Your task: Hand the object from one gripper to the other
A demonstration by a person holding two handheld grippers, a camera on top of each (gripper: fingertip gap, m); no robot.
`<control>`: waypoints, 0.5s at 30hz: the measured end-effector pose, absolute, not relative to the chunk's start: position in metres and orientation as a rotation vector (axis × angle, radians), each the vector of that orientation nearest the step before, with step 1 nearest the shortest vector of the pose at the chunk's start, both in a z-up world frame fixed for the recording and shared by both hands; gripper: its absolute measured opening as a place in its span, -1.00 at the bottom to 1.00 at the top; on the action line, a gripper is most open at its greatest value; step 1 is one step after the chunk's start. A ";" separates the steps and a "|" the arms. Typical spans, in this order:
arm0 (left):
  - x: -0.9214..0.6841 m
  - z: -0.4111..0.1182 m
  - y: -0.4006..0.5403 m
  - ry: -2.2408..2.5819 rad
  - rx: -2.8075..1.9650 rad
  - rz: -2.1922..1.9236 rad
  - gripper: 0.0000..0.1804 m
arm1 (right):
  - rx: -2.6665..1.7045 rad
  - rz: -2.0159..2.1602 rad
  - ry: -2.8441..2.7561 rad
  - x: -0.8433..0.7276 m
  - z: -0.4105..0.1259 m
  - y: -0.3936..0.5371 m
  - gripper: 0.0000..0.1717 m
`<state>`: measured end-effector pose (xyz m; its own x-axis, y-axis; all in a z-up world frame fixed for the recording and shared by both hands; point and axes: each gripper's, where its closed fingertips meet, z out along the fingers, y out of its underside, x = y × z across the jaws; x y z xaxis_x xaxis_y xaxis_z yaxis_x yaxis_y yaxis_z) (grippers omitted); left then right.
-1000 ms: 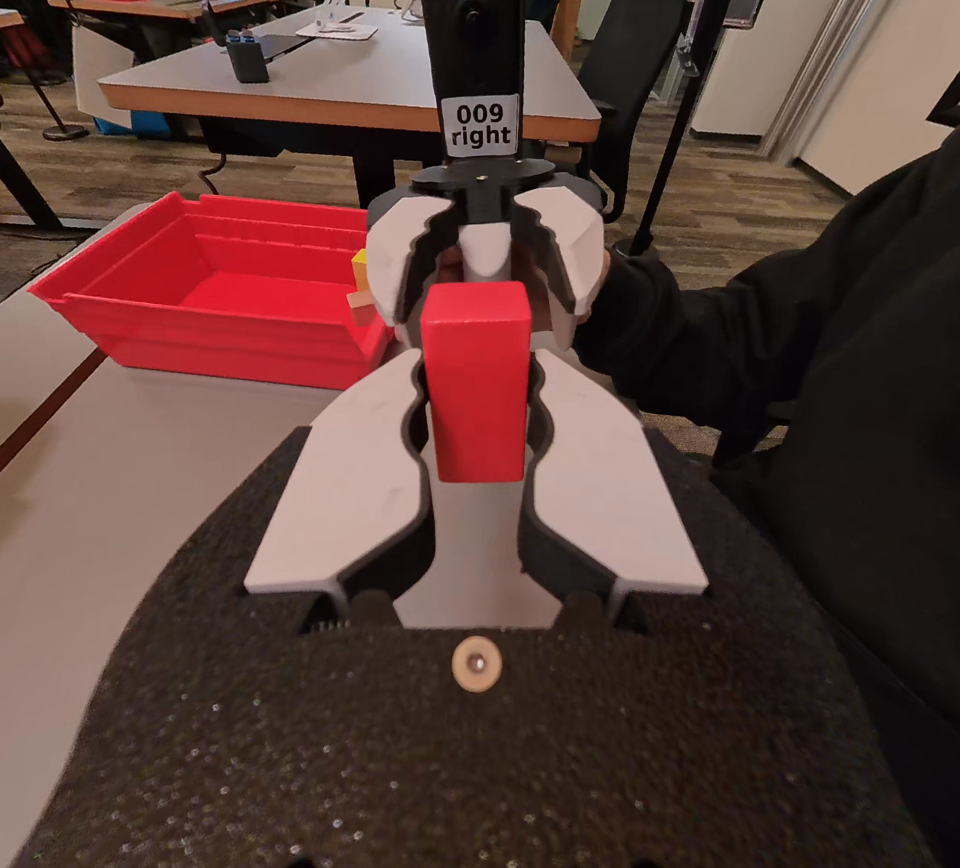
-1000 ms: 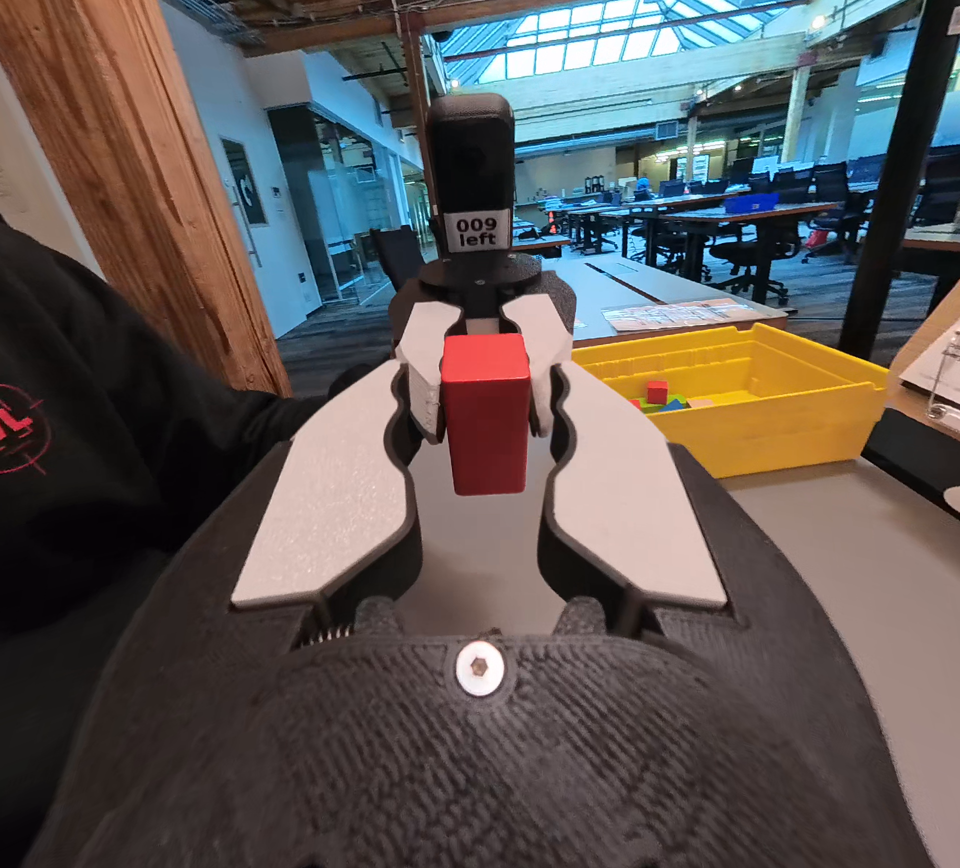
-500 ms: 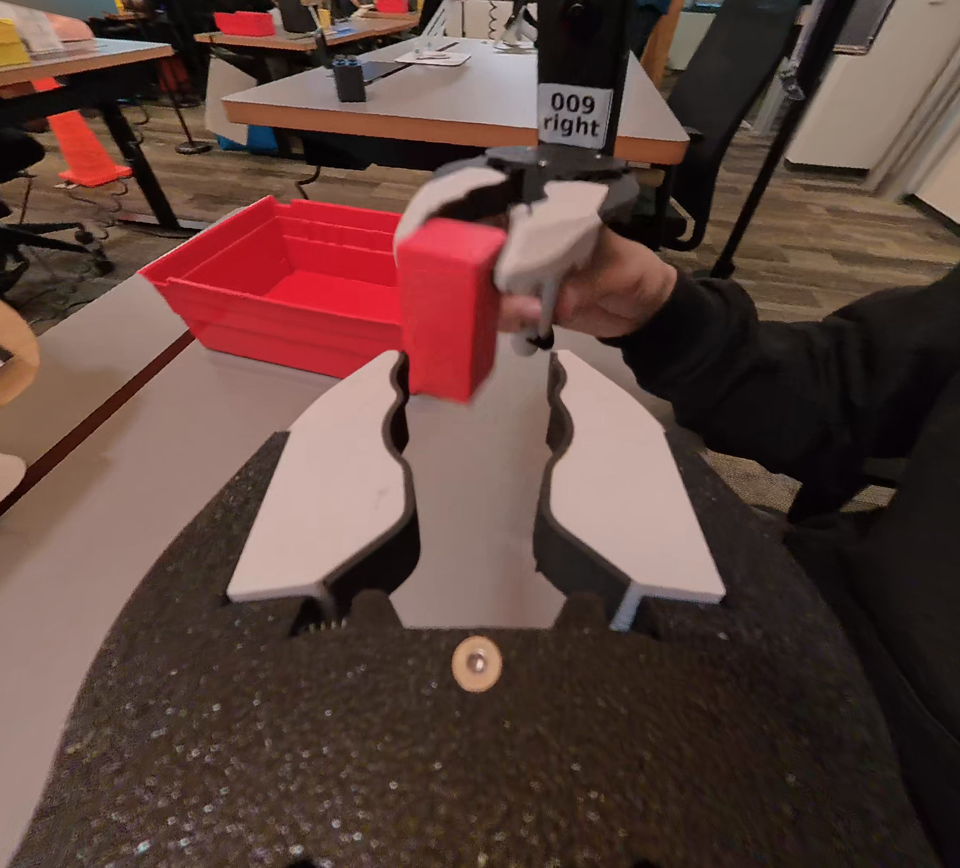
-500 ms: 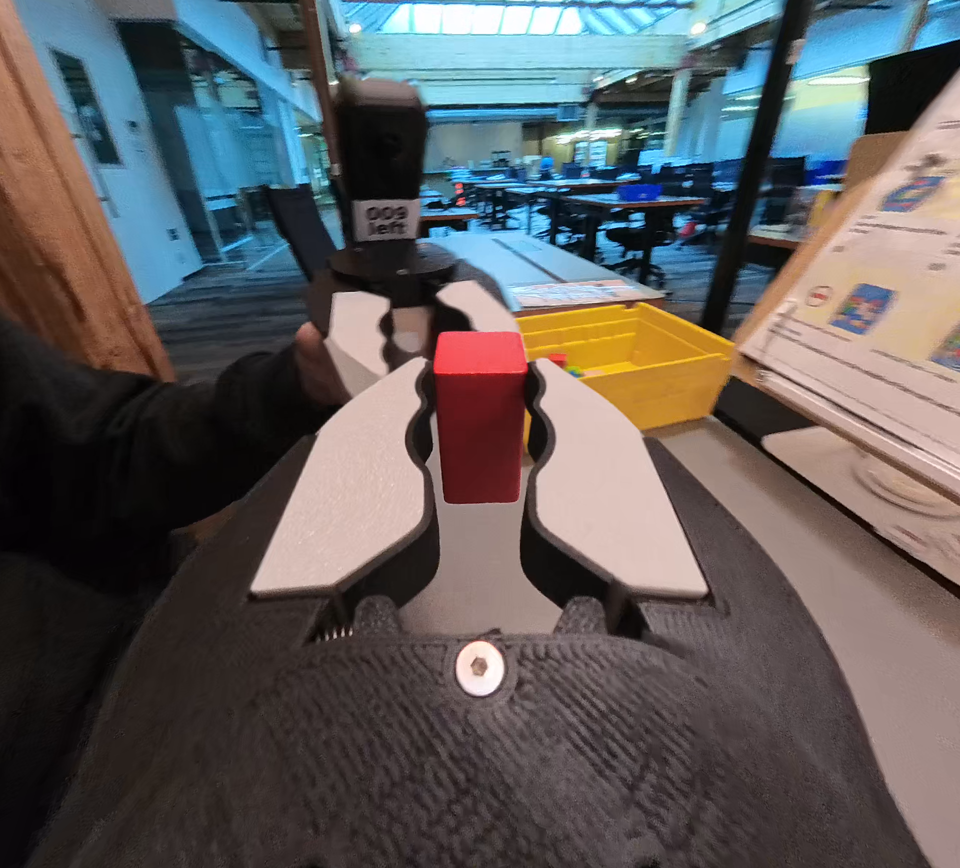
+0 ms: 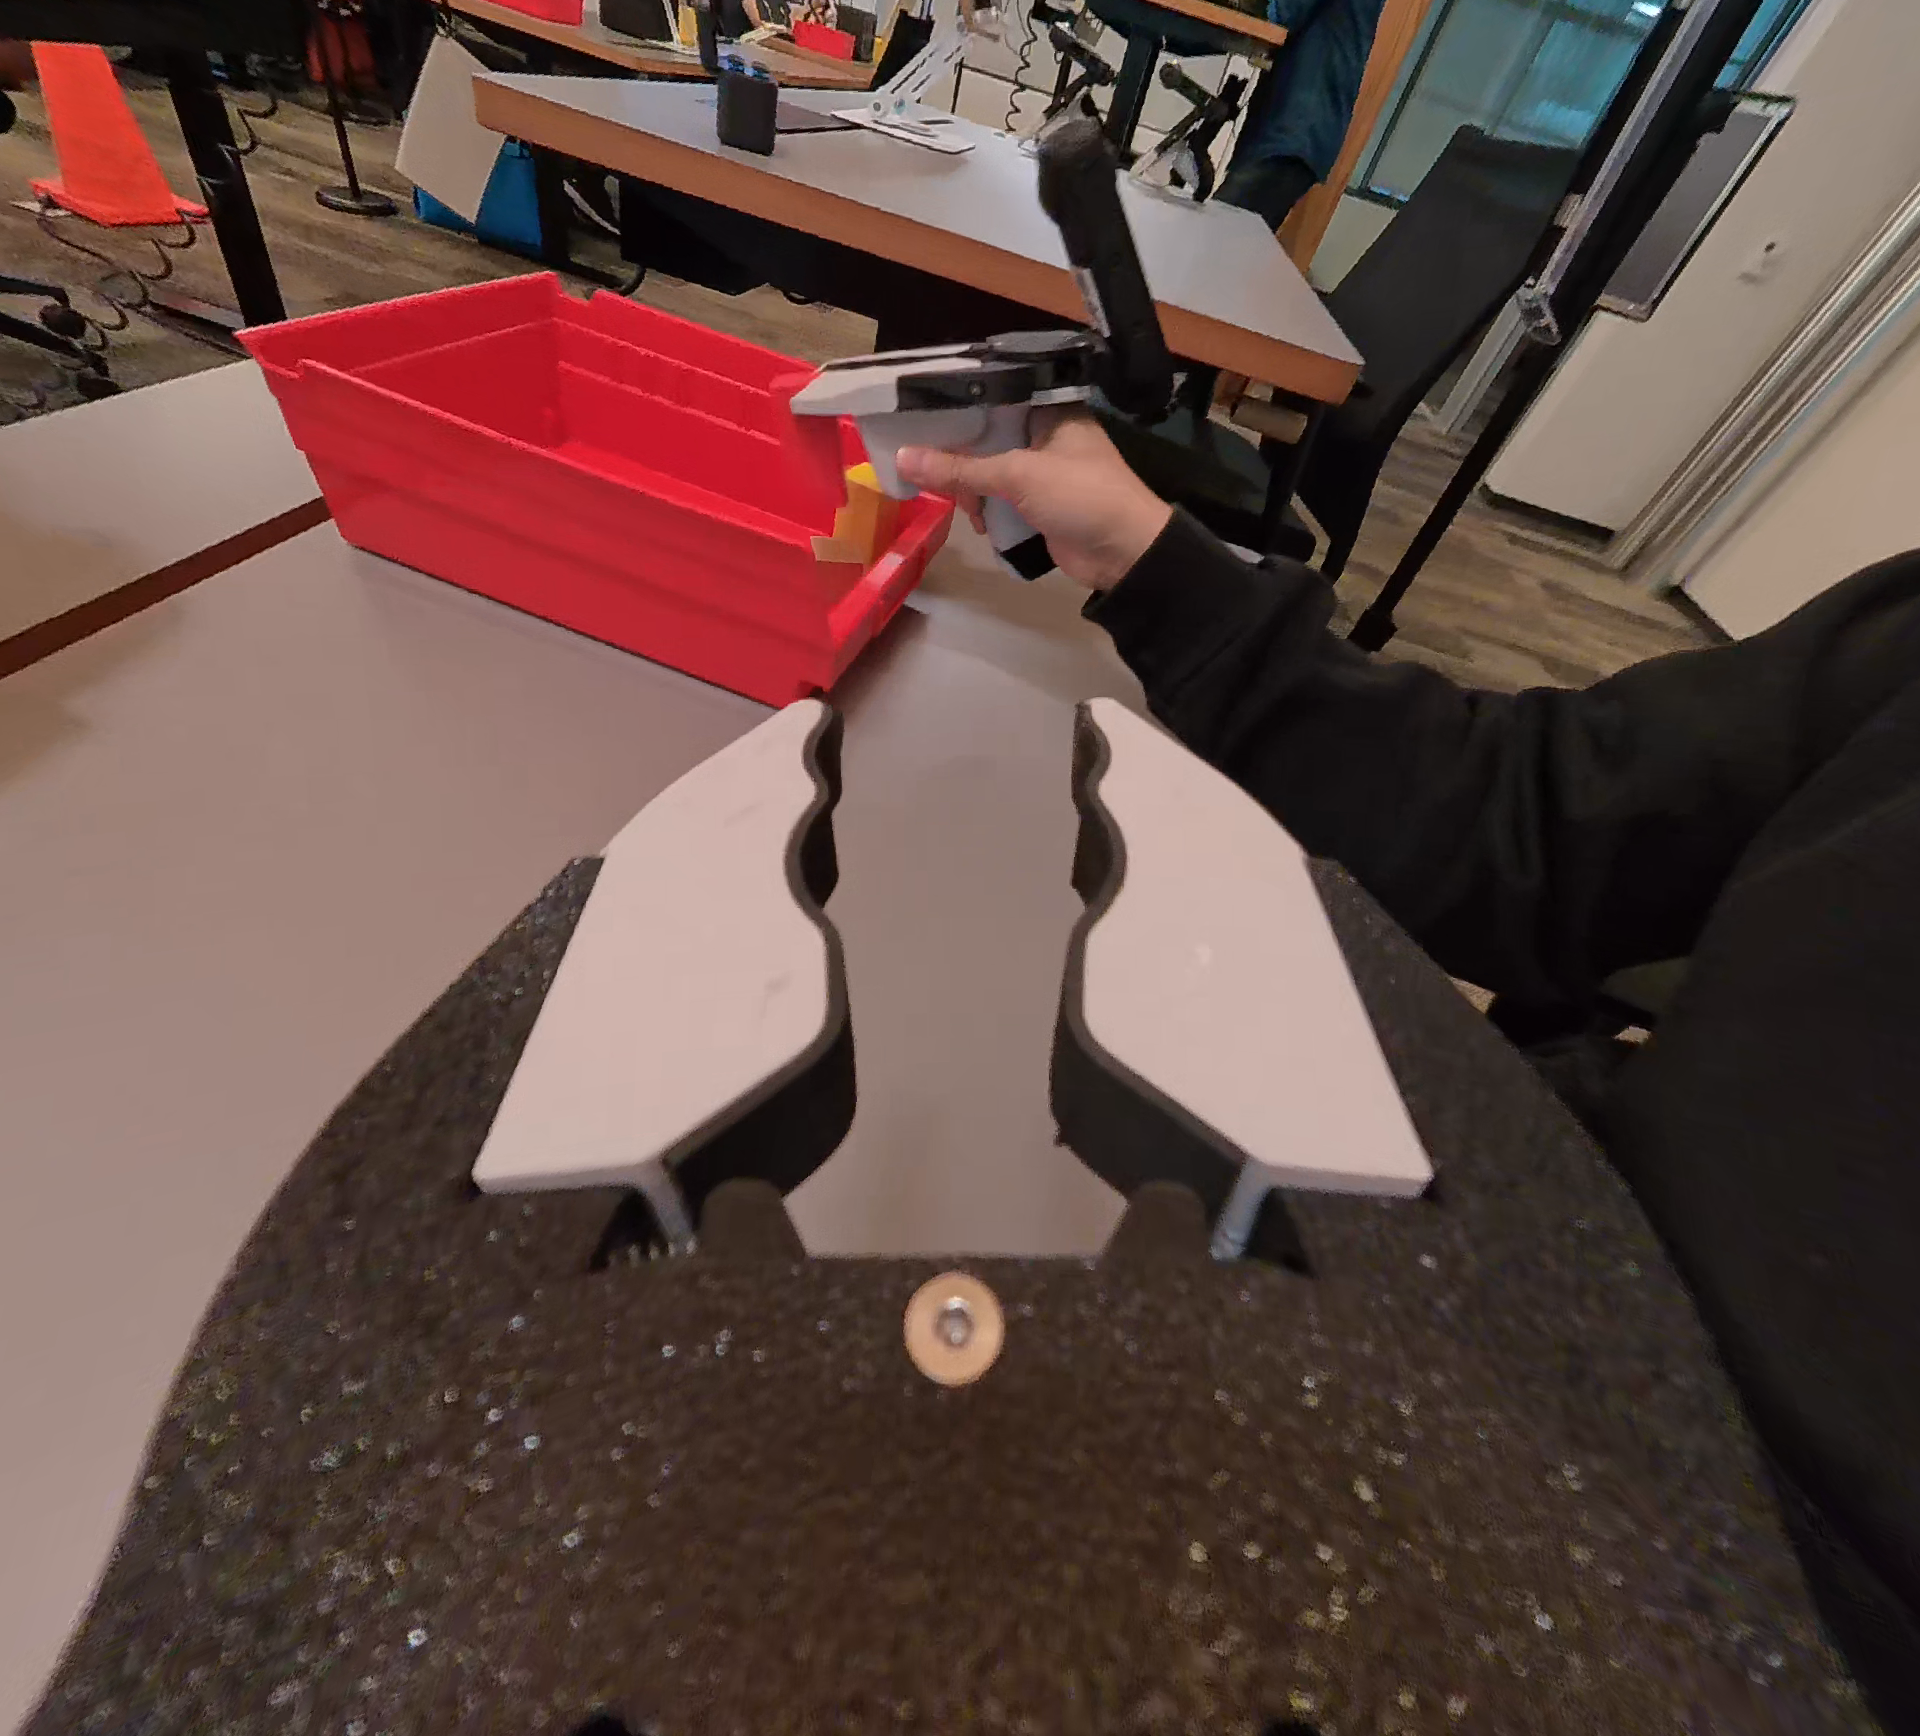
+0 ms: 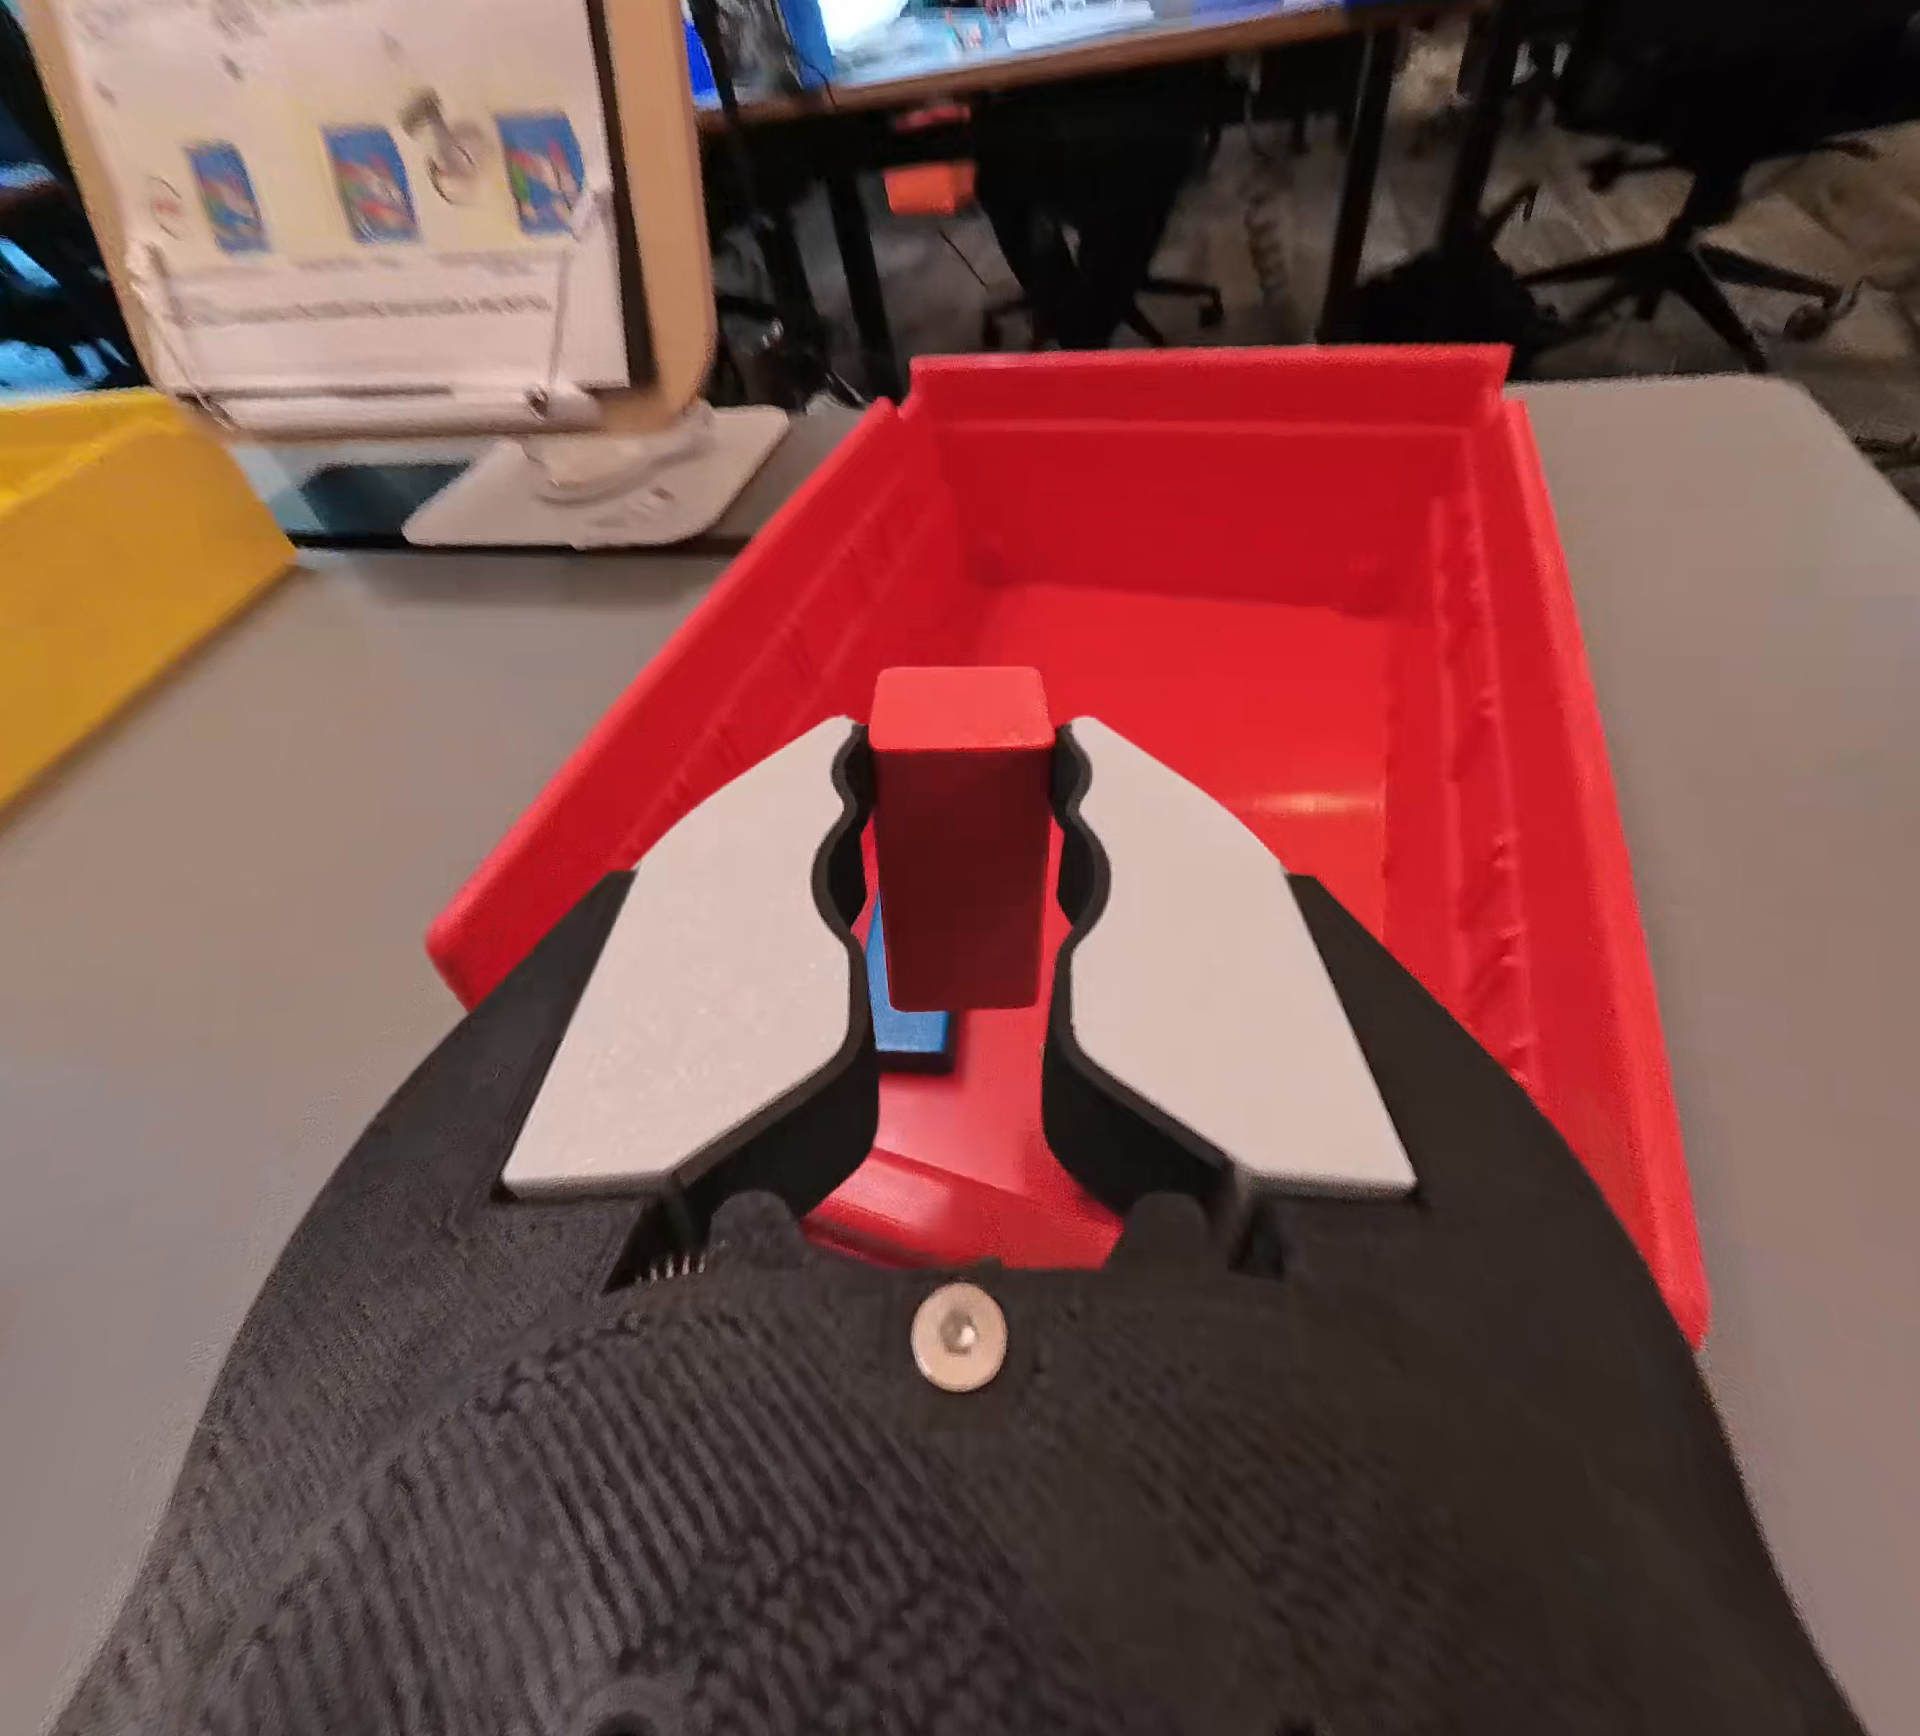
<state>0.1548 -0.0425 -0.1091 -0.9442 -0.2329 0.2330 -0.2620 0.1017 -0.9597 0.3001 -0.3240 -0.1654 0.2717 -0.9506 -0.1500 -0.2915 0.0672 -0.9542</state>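
Note:
In the right wrist view my right gripper (image 6: 961, 736) is shut on a red rectangular block (image 6: 958, 845). Both pads press its sides, and it stands upright over the near end of the red bin (image 6: 675, 699). In the left wrist view my left gripper (image 5: 951, 720) is open and empty above the grey table (image 5: 312, 855). The right gripper (image 5: 831, 398) shows there from the side, held by a hand (image 5: 1049, 502) over the near right corner of the red bin (image 5: 582, 543). The block is hard to tell apart from the bin in that view.
A yellow block (image 5: 868, 512) and a blue block (image 6: 914, 1032) lie in the red bin. A yellow bin (image 6: 104, 564) stands at the left. A propped instruction board (image 6: 343, 107) stands behind it. A dark sleeve (image 5: 1455, 803) crosses the right side. My right fingertips sit around 35 centimetres from my left ones.
The red block passed from my left gripper to my right. The left opened and drew back empty; the right closed on the block and swung it over the red bin.

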 end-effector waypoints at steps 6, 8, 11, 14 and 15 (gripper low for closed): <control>0.155 -0.114 -0.039 -2.336 0.523 2.005 -0.55 | -1.514 -0.710 1.316 0.309 -0.197 -0.314 -0.61; 0.156 -0.113 -0.037 -2.344 0.530 2.021 -0.56 | -1.507 -0.679 1.338 0.309 -0.202 -0.313 -0.61; 0.156 -0.111 -0.031 -2.325 0.555 2.030 -0.56 | -1.509 -0.681 1.370 0.309 -0.206 -0.317 -0.61; 0.166 -0.107 -0.013 -2.382 0.646 2.062 -0.56 | -1.501 -0.685 1.365 0.307 -0.200 -0.319 -0.53; 0.176 -0.102 0.001 -2.432 0.740 2.103 -0.58 | -1.488 -0.697 1.360 0.306 -0.195 -0.320 -0.45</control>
